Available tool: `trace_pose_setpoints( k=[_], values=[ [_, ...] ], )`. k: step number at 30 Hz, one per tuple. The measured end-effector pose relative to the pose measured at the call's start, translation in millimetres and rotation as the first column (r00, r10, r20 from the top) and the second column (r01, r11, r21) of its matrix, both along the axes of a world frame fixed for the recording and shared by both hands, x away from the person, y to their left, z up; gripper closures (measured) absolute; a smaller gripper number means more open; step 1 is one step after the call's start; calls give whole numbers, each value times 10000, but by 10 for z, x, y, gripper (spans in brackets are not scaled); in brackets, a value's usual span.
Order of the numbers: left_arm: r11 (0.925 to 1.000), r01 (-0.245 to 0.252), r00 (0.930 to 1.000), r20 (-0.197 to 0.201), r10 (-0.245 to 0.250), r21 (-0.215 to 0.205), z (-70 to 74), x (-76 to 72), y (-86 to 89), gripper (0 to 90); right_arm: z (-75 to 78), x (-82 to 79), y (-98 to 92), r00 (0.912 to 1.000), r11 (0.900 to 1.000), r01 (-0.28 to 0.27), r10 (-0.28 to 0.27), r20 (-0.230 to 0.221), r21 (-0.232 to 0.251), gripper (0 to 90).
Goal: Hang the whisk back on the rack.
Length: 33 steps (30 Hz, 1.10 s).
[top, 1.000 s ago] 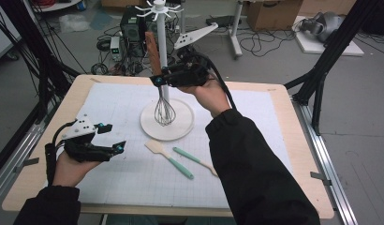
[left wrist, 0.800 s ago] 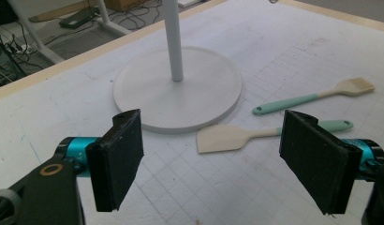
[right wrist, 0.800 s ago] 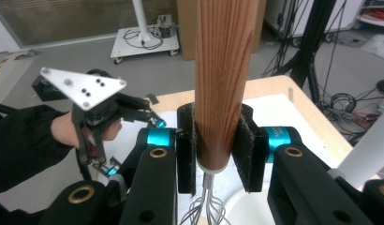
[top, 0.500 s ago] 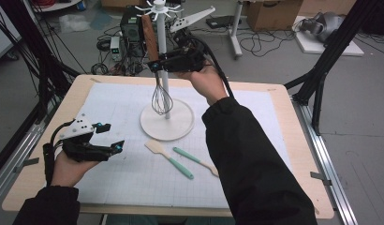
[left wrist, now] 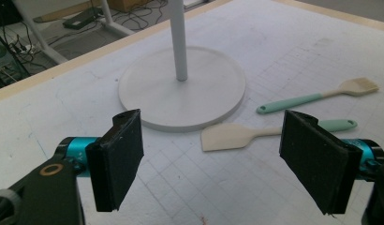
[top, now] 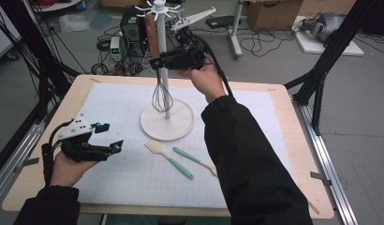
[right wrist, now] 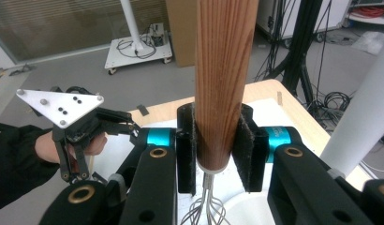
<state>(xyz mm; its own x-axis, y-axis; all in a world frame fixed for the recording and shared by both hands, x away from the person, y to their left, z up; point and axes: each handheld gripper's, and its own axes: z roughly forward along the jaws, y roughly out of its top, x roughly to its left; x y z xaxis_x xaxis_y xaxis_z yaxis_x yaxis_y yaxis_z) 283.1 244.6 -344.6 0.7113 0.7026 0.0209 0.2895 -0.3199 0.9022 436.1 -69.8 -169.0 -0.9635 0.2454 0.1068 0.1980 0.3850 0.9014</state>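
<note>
My right gripper (top: 155,61) is shut on the wooden handle (right wrist: 223,70) of a wire whisk (top: 161,96). The whisk hangs upright beside the white pole of the utensil stand (top: 166,119), its wires above the round base. In the right gripper view the pads (right wrist: 185,154) press both sides of the handle. My left gripper (top: 110,136) rests open low over the mat at the left, nothing between its pads (left wrist: 120,157). A cream spatula with a teal handle (top: 169,157) and a teal-handled brush (top: 195,160) lie on the mat in front of the stand.
The stand's top carries white hooks (top: 157,8). A gridded white mat (top: 255,117) covers the wooden table. Black frame posts (top: 321,70) stand at the right; cables and equipment lie on the floor behind.
My right gripper has lifted the whisk higher along the stand's pole. The left gripper has stayed where it was.
</note>
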Motion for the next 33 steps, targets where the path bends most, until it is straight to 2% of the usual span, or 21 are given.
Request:
trace_pose_setpoints(
  k=[6, 14, 22, 29, 33],
  values=[
    [9999, 27, 10000, 55, -28, 98, 6, -2, -4, 221, -30, 51, -6, 9999, 10000, 49, -48, -166, 40, 726],
    [10000, 22, 10000, 70, -22, 18, -3, -5, -12, 222, -71, 105, -44, 9989, 9997, 225, -223, -401, 48, 725],
    [9999, 57, 10000, 24, -57, 112, -32, 5, 8, 226, -109, 137, -50, 9982, 9990, 423, -418, -420, 122, 724],
    [10000, 32, 10000, 15, -32, 20, -40, 6, 6, 225, -108, 124, -76, 9964, 9966, 824, -824, -177, -4, 715],
    [10000, 53, 10000, -10, -53, 38, -47, 6, 2, 226, -125, 120, -92, 9958, 9960, 896, -895, -196, 47, 698]
  ],
)
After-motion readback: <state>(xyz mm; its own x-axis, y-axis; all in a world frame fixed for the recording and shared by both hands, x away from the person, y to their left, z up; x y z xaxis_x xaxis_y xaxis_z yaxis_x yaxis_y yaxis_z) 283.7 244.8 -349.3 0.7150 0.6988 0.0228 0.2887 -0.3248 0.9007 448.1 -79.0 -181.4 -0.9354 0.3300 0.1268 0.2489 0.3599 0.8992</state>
